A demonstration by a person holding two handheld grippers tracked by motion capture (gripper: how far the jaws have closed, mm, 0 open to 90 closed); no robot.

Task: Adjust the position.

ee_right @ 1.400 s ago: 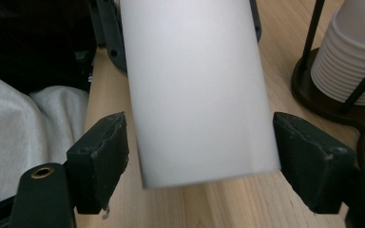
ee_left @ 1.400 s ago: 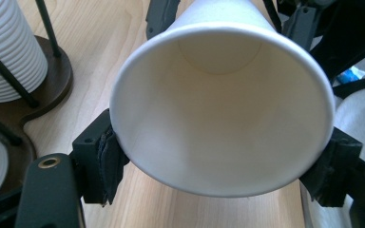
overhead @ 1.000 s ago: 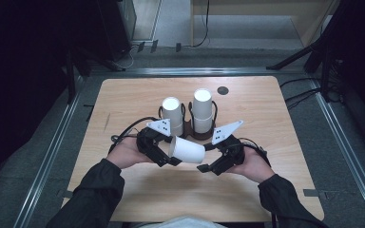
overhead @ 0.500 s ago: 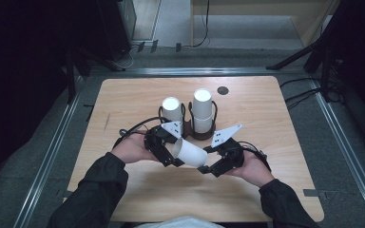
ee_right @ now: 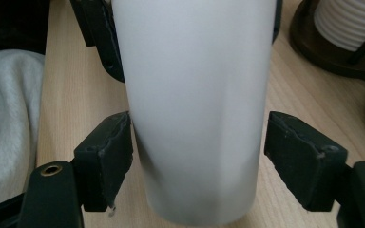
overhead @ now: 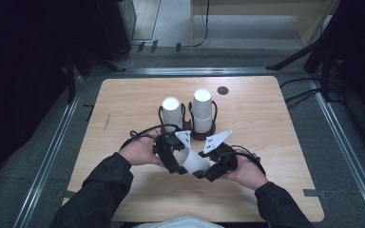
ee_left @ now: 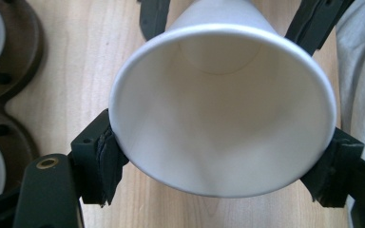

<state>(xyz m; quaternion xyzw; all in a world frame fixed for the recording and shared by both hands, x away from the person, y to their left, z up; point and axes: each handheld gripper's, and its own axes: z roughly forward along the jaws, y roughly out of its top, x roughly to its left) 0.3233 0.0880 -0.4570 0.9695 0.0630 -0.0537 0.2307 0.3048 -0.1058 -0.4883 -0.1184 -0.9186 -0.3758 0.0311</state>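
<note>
A white paper cup [overhead: 193,161] lies on its side just above the wooden table [overhead: 275,142], between my two grippers. My left gripper [overhead: 173,159] is shut on its wide rim. In the left gripper view the pads [ee_left: 102,161] press the rim of the cup [ee_left: 218,109] from both sides, and its mouth faces the camera. My right gripper [overhead: 210,167] straddles the narrow bottom end. Its jaws have just been closing with the cup [ee_right: 195,109] between them. One pad [ee_right: 109,156] is at the wall, while the other stands a sliver off.
A dark holder [overhead: 190,130] behind the grippers carries two stacks of white cups [overhead: 172,110] [overhead: 203,109]. A small black disc [overhead: 223,90] lies near the far edge. The person's light clothing [ee_right: 4,118] is close at the near side.
The left hand has carried the cup to the right and nearer the person, bringing its bottom end in between the right gripper's jaws. The right hand has barely moved, and its jaws have narrowed.
</note>
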